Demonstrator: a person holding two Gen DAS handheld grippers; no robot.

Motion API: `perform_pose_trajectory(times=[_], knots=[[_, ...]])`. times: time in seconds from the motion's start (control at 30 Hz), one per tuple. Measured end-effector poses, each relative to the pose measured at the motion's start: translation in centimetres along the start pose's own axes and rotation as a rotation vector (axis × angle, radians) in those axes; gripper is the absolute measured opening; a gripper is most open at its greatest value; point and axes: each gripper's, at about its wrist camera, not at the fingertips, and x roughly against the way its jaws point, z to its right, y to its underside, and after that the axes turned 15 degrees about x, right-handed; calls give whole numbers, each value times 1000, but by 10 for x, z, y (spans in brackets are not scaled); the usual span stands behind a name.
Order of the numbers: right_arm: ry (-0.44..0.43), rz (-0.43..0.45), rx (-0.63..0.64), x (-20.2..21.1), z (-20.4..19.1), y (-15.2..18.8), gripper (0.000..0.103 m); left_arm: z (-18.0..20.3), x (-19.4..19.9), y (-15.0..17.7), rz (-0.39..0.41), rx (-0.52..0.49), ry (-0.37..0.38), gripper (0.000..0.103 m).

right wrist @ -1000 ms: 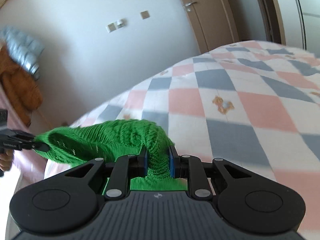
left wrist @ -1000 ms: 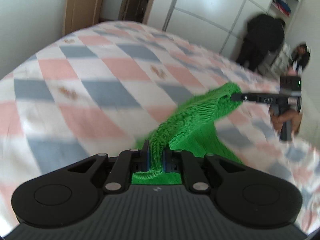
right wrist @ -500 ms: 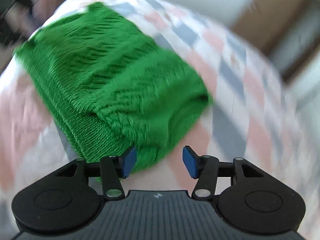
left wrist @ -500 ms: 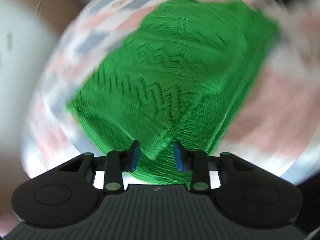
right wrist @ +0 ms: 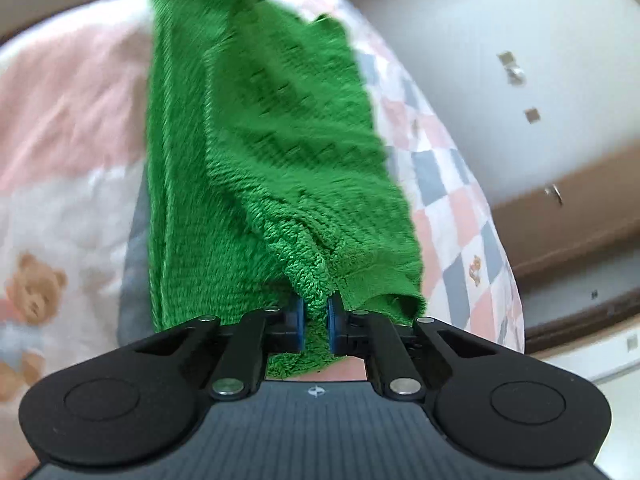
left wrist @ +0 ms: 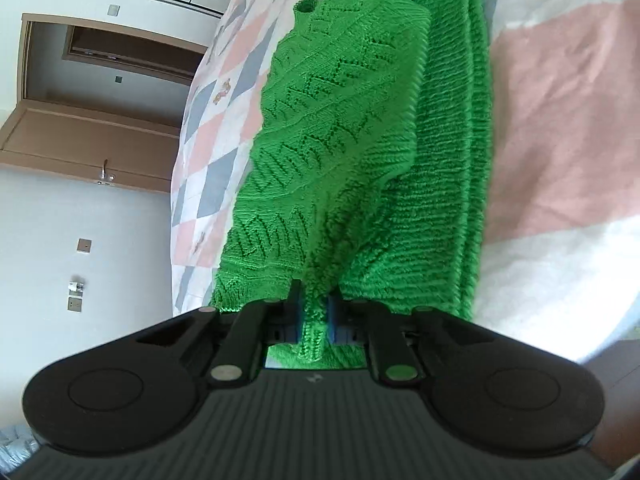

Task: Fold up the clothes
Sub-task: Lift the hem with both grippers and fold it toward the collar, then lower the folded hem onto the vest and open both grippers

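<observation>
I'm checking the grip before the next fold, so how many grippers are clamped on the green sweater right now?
2. The left gripper pinches a bunched edge of the green sweater at one end; the right gripper pinches the opposite end, over the checkered bedspread. Nothing else shows holding it.

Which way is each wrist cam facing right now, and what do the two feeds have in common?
Left wrist: on the left claw, rolled sideways, looking along the green sweater over the checked quilt.
Right wrist: on the right claw, looking along the sweater; the far end is gripped by something blurred.
Shared: sweater, quilt, door wall.
</observation>
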Motion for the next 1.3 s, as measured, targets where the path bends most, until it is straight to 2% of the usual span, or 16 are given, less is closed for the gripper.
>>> perform_pose_trajectory(times=[0.13,0.27,0.37,0.4,0.43,0.47,0.6,0.67,0.73,0.8,0.87,0.93,1.03,1.13,1.2,1.3], knots=[[-43,-11,-44,7,-8,-1,10,7,15,7,-21,-29,23,10],[-84,-42,-29,-4,-29,-2,12,34,-7,20,-85,-104,13,11],[-121,-53,-34,-10,-27,-3,22,40,-10,24,-86,-134,5,9],[-136,-54,-50,-8,-22,-2,28,33,-7,22,-96,-98,30,13],[-155,-56,-80,-5,-16,0,40,22,-2,20,-115,-37,66,15],[-179,-60,-134,0,-7,5,43,7,3,17,-142,36,107,18],[-280,-14,-553,22,49,25,43,-63,21,7,-200,390,245,18],[-293,44,-756,22,71,29,43,-86,21,-7,-166,572,283,18],[-294,86,-867,6,78,20,45,-91,11,-22,-126,695,319,18],[-291,92,-901,-15,73,8,44,-83,-8,-38,-106,721,346,18],[-291,45,-840,-31,59,-1,43,-64,-27,-41,-129,655,365,18],[-304,5,-765,-34,43,5,42,-43,-38,-26,-175,567,358,18],[-348,-25,-739,-29,35,23,41,-42,-28,-4,-189,552,367,17],[-373,-40,-865,-25,71,37,39,-78,-27,-8,-196,646,370,18],[-291,16,-932,-29,104,43,41,-111,-35,-13,-164,756,356,18],[-192,65,-1011,-62,147,40,46,-156,-70,-22,-108,890,311,18]])
